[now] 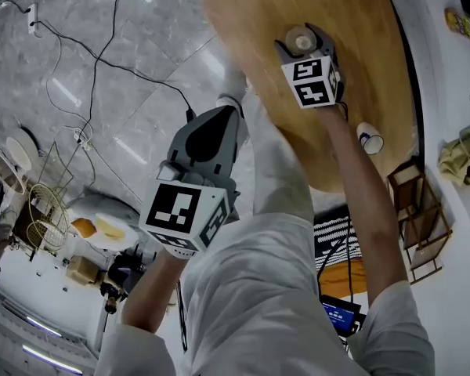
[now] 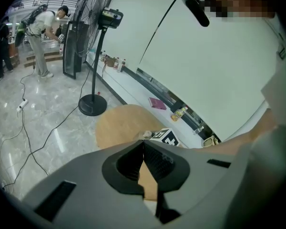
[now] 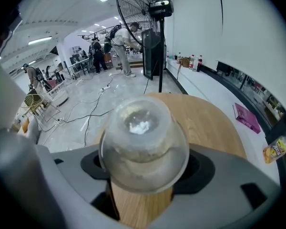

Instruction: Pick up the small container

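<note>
Clamping small container [image 3: 142, 142], right tongs [image 1: 304, 41]; white cup [image 1: 370, 140] at table [image 1: 368, 61] edge.

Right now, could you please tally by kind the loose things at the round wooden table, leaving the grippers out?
small container: 1
white cup: 1
Total: 2

Round wooden table [image 1: 376, 53], standing fan [image 3: 133, 8]
</note>
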`<state>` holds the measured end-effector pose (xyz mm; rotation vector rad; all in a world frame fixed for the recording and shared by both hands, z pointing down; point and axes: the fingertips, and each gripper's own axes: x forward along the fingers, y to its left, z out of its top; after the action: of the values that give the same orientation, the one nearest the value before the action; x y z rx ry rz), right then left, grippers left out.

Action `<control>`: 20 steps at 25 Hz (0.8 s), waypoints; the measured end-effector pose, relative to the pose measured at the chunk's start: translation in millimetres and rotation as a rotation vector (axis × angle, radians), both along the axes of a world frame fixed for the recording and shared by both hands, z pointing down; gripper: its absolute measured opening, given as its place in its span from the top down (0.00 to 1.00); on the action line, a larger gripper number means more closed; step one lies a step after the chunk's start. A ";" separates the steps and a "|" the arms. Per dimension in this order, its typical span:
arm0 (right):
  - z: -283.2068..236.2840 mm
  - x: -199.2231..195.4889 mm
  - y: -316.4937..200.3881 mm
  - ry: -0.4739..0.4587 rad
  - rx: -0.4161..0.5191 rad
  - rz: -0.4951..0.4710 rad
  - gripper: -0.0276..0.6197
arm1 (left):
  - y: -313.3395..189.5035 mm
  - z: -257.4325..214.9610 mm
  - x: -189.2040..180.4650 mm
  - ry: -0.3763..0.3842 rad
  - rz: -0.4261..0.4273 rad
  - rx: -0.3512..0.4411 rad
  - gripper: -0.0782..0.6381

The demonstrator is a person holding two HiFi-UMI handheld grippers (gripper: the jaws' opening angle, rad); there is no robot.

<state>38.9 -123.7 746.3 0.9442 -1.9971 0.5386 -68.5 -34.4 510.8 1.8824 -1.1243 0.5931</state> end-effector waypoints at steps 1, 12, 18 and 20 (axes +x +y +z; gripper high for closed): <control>-5.6 -0.6 0.6 -0.003 0.004 -0.009 0.44 | -1.0 -3.8 -0.4 0.001 -0.004 0.005 0.86; -77.0 1.5 -3.0 -0.020 0.045 -0.002 0.44 | -6.8 -50.8 3.4 0.017 -0.013 0.050 0.86; -121.8 11.7 -7.4 -0.050 0.091 0.038 0.44 | -13.1 -74.5 11.0 0.025 -0.015 0.085 0.86; -135.1 14.5 -9.5 -0.055 0.107 0.042 0.44 | -14.8 -81.2 12.8 0.028 -0.017 0.097 0.86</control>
<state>53.4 -133.3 611.2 1.0482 -2.0767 0.4898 -55.7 -49.2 429.5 1.9554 -1.1681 0.5098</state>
